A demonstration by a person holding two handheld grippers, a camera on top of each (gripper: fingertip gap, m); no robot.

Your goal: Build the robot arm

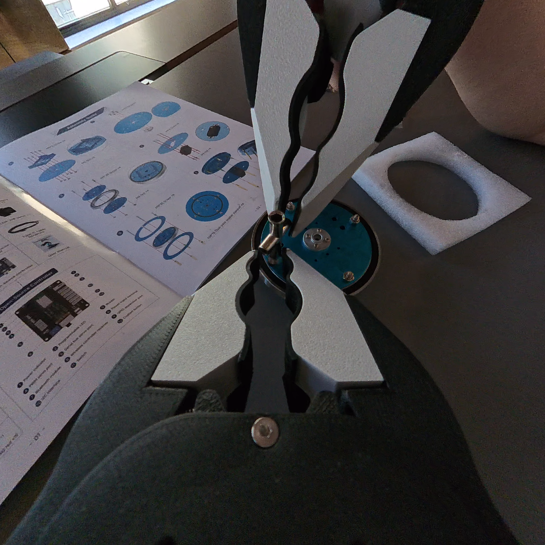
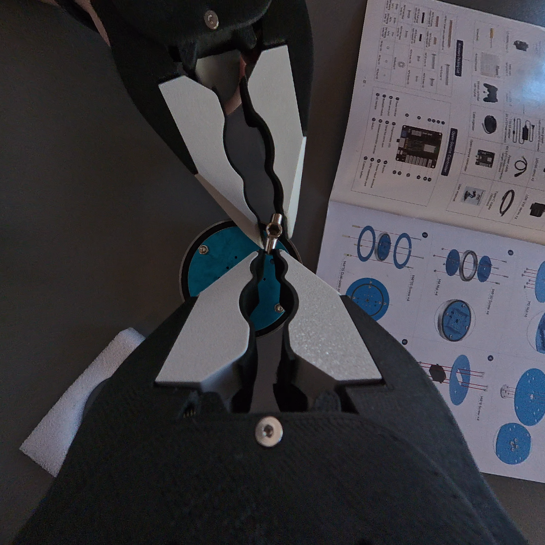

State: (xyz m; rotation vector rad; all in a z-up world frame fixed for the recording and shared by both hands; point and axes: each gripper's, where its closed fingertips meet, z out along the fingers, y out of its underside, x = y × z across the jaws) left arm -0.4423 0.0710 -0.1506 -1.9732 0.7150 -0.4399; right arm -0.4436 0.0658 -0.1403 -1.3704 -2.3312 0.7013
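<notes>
surface: dark table (image 1: 442, 324), open manual (image 1: 132, 177) beside jaws
left gripper (image 1: 271, 255): clamped on socket wrench (image 1: 272, 233)
right gripper (image 1: 290, 219): clamped there too, above blue disc (image 1: 333, 250)
tip: keep wrench upright, grips steady

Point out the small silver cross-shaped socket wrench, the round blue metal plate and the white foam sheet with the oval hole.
Small silver cross-shaped socket wrench (image 1: 272, 231): left wrist view, its centre hub.
Round blue metal plate (image 1: 333, 253): left wrist view, bare blue face beside the silver hub.
White foam sheet with the oval hole (image 1: 442, 233): left wrist view, near edge strip.

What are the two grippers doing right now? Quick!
Left gripper: closed on the small metal wrench.
Right gripper: closed on the same wrench, from the opposite side.
</notes>
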